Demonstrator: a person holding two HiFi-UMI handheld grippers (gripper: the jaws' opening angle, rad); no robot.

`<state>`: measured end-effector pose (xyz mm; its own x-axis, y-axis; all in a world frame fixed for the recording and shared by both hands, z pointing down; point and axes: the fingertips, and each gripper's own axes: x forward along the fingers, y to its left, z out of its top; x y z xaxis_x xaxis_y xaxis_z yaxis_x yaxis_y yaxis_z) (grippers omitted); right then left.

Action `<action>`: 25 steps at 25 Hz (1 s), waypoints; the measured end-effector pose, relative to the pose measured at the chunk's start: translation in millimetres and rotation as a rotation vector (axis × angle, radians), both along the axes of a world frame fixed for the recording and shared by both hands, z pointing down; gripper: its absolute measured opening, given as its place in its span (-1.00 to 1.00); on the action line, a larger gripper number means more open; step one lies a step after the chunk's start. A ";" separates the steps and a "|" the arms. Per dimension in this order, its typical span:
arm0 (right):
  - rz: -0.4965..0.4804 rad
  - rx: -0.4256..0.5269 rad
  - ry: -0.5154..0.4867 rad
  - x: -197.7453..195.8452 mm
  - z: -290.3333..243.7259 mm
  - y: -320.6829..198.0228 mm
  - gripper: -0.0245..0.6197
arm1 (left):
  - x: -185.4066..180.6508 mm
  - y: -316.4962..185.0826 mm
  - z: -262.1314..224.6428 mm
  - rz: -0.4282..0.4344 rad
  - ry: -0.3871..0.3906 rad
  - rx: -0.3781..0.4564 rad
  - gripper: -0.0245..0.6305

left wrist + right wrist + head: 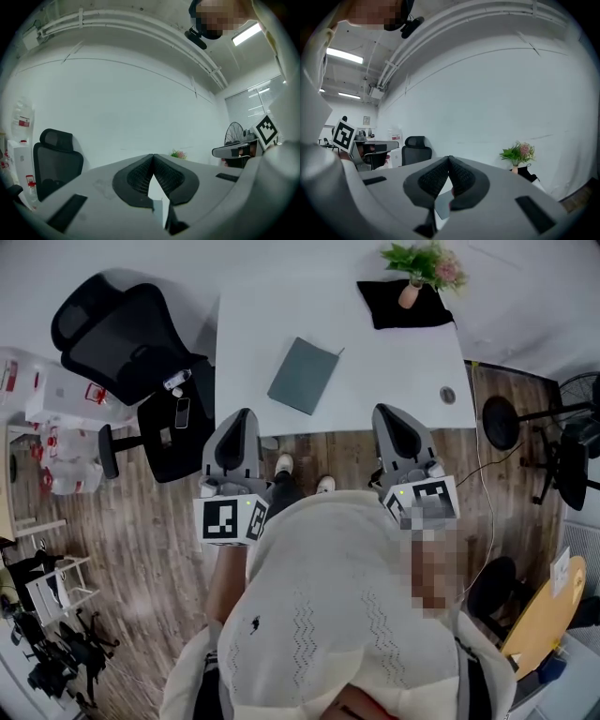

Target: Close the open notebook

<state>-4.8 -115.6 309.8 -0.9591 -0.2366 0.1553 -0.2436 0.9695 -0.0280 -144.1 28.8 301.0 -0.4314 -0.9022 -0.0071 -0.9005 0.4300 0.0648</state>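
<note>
Nearest the person, the left gripper (242,414) and right gripper (385,412) were held off the near edge of the white table (394,362), each with its jaws clenched tip to tip on nothing. The notebook (303,375) lay beyond them on the near-left part of that table, flat, already closed, its grey-green cover up and its edges skewed to the table's. Farthest, a potted plant (419,266) stood on a black cloth (389,311) at the far right corner.
</note>
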 end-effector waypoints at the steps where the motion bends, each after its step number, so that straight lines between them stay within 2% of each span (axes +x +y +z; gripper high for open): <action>1: 0.005 0.002 -0.006 1.2 -1.9 -2.3 -0.92 | 1.3 -0.2 -1.7 0.002 -0.004 0.003 -0.89; 10: 0.007 0.018 -0.067 6.2 -24.4 -7.5 -0.92 | 4.9 -2.5 -8.4 -0.002 -0.013 0.005 -0.89; 25: -0.010 0.007 -0.051 2.3 -18.6 -3.2 -0.92 | 5.0 1.0 -4.9 -0.004 0.022 0.010 -0.89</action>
